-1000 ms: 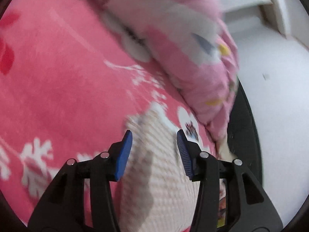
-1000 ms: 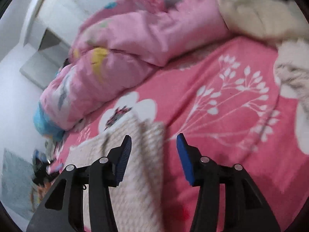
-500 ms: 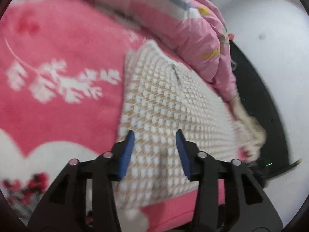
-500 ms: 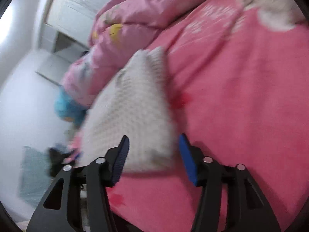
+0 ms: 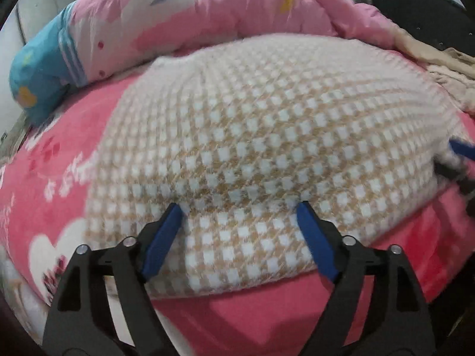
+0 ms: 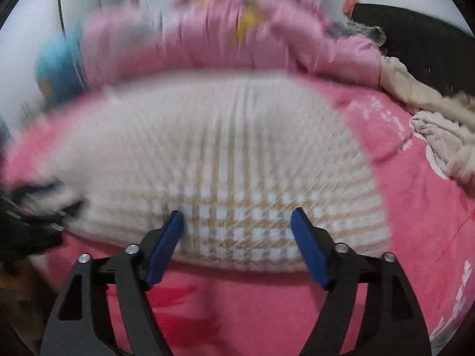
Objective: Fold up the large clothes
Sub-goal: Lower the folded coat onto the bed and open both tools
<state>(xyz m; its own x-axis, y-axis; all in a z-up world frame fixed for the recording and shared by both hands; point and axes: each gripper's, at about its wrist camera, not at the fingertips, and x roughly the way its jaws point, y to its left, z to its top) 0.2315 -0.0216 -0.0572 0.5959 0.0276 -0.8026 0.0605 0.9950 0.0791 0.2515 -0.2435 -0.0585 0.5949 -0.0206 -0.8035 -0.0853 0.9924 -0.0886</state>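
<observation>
A cream and tan checked knit garment (image 5: 267,148) lies spread flat on a pink bed cover (image 5: 59,178). It also shows, blurred, in the right wrist view (image 6: 225,160). My left gripper (image 5: 239,207) is open and empty, its blue pads over the garment's near edge. My right gripper (image 6: 237,215) is open and empty, also over the near edge. The right gripper's blue pad shows at the garment's right end in the left wrist view (image 5: 461,149). The left gripper shows dark and blurred at the left end in the right wrist view (image 6: 35,204).
A rolled pink quilt with a blue end (image 5: 178,20) lies behind the garment. Beige and cream clothes (image 6: 439,136) are heaped at the right. A black headboard (image 6: 415,35) stands at the back right. The pink cover (image 6: 267,311) fills the foreground.
Both grippers have swung round to face the garment from its long near edge. The garment now lies broadside across both views. The jaws stay open.
</observation>
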